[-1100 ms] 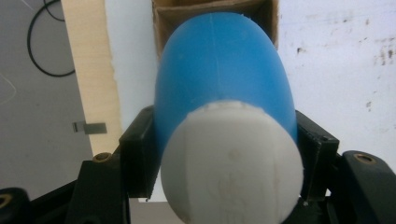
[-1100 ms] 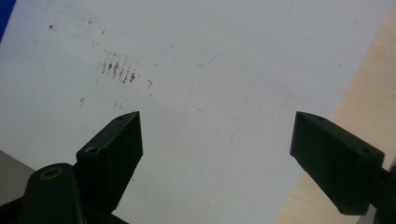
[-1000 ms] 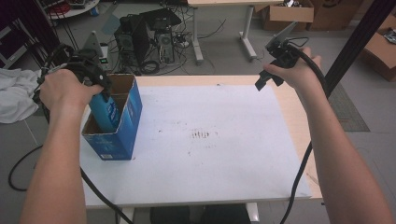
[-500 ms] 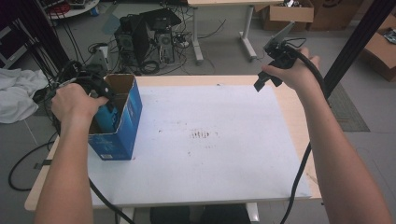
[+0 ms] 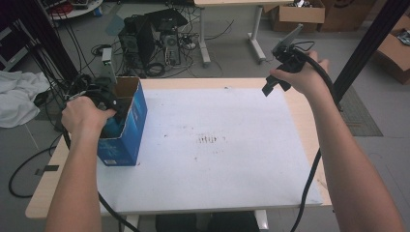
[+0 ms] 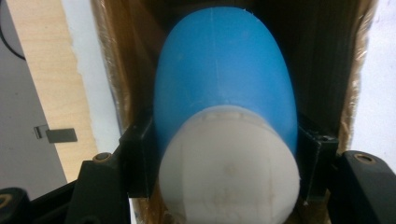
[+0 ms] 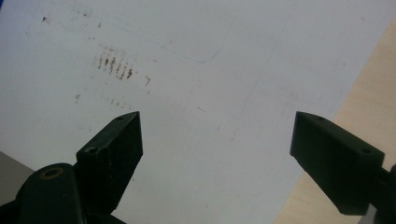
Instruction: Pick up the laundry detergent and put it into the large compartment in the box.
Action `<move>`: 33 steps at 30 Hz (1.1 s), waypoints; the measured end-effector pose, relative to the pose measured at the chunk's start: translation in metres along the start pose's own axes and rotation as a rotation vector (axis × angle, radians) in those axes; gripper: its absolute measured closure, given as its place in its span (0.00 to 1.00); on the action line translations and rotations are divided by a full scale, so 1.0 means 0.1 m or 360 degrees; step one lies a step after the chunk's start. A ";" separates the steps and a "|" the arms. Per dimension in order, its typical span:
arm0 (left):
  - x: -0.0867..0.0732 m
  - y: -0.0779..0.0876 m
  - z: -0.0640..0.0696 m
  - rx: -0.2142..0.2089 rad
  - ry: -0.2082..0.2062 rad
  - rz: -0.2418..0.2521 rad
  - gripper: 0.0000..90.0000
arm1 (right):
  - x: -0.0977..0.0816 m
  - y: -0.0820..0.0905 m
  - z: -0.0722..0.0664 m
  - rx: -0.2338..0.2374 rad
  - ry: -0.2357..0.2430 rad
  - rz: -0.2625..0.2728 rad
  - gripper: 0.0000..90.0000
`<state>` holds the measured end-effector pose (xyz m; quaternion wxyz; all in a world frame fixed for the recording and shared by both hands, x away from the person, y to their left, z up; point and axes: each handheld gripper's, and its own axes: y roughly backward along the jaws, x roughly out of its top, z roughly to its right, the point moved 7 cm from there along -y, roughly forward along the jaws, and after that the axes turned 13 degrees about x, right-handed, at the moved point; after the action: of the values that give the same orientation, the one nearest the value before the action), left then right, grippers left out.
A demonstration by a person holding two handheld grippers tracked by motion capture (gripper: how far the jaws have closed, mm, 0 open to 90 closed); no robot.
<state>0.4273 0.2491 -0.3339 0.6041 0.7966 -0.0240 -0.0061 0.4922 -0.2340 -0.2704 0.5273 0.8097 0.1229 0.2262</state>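
While the high view catches the left hand (image 5: 86, 116) from above, that hand and the left gripper (image 5: 104, 96) beneath it cover most of the open top of the blue cardboard box (image 5: 128, 130), so little of what goes on inside can be made out from there. Seen along the jaws in the left gripper view, the blue bottle (image 6: 226, 74) is cut off at the bottom edge, and its far end fades into the dark of the box, where the box floor cannot be told. This bottle has a smooth, rounded blue plastic body with a faint seam down its middle and a broad, off-white cap (image 6: 229, 168) nearest the camera. Both black jaws press against its sides just where body meets cap, so the left gripper is clenched on the bottle. Brown cardboard walls (image 6: 112, 70) rise on either side of it, placing the bottle inside the box, which stands at the left edge of the white table top (image 5: 217, 159). Held well apart from all this, over the table's far right corner, the right gripper (image 5: 280, 65) has its jaws spread wide with nothing between them, only the marked white surface beneath.
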 end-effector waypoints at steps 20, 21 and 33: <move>-0.06 -0.09 0.00 -0.0009 -0.0003 0.0008 0.42 | 0.00 -0.01 -0.03 0.0000 -0.0001 -0.0002 0.19; -0.06 -0.09 0.00 -0.0010 -0.0006 0.0008 0.42 | 0.00 -0.01 -0.03 0.0000 -0.0001 -0.0002 0.19; -0.08 -0.09 0.05 -0.0014 -0.0002 -0.0003 0.41 | -0.01 0.00 -0.04 0.0002 -0.0001 -0.0001 0.19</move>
<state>0.4196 0.2472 -0.3436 0.6076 0.7938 -0.0235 -0.0074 0.4896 -0.2315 -0.2698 0.5268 0.8101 0.1230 0.2258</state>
